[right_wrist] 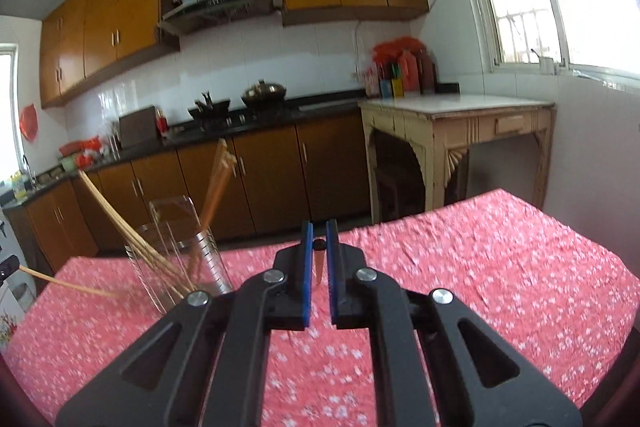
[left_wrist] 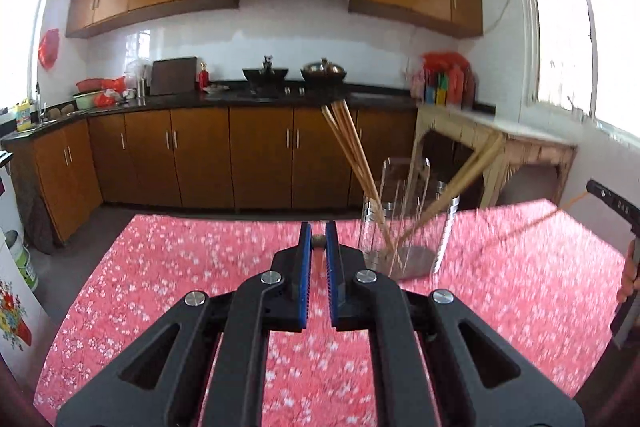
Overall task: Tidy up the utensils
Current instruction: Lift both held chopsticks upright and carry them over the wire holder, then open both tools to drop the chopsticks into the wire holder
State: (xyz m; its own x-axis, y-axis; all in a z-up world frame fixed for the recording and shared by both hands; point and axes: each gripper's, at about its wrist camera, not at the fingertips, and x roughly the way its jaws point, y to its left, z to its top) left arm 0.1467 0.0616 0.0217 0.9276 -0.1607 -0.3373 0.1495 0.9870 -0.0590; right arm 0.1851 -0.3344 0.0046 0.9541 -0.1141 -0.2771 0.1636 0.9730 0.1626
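Observation:
A clear chopstick holder (left_wrist: 404, 227) (right_wrist: 180, 247) stands on the pink flowered tablecloth (left_wrist: 200, 267) (right_wrist: 480, 267). Several wooden chopsticks (left_wrist: 352, 147) (right_wrist: 216, 179) lean out of it. My left gripper (left_wrist: 319, 239) hangs above the cloth, left of the holder, shut on a single chopstick (left_wrist: 319, 259) seen end-on between the blue pads. My right gripper (right_wrist: 319, 239) is to the right of the holder, shut on another chopstick (right_wrist: 319, 267). In each wrist view the other gripper's chopstick (left_wrist: 560, 211) (right_wrist: 68, 285) pokes in from the edge.
Past the table's far edge run dark-topped kitchen cabinets (left_wrist: 240, 155) with a stove and pots (left_wrist: 296, 75). A pale wooden side table (right_wrist: 460, 131) stands under the window on the right. A person's fingers (left_wrist: 628, 275) show at the right edge.

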